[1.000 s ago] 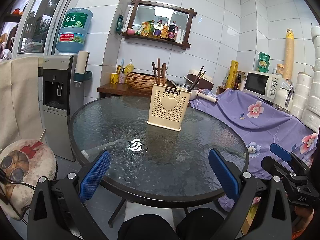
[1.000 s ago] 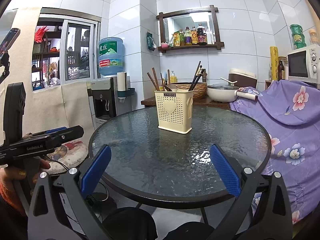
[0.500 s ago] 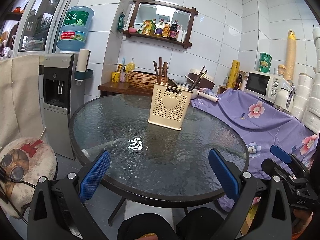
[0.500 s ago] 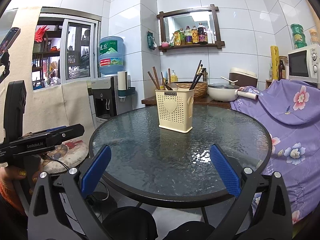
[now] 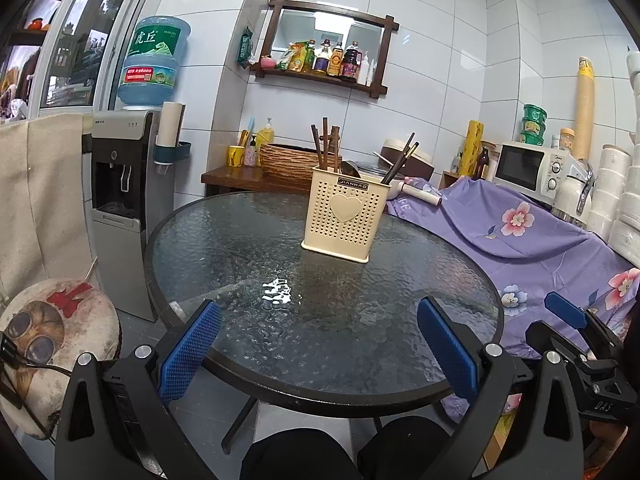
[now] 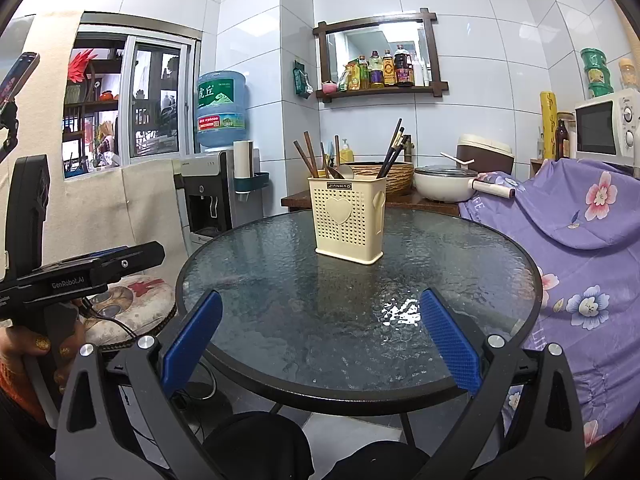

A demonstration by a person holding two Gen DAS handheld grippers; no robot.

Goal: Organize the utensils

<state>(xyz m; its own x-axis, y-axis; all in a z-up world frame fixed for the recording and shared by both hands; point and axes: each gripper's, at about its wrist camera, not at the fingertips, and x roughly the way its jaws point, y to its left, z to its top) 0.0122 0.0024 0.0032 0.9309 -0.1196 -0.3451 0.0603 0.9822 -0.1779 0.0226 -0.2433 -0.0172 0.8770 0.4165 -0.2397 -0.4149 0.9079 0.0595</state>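
Cream utensil holder (image 6: 347, 222) with chopsticks (image 6: 394, 154), perhaps spoons, on glass table (image 6: 280, 300).

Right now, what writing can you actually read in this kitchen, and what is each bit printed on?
"JIANHAO": utensil holder on the glass table.
"GenRobot.AI": left gripper.
"DAS": right gripper.
"虎丘": water jug.
Red band on the jug, shelf bottles, microwave dials: too small to read.

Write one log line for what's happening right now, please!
left gripper: open, empty | right gripper: open, empty | utensil holder: upright on glass table, chopsticks inside | contact: none
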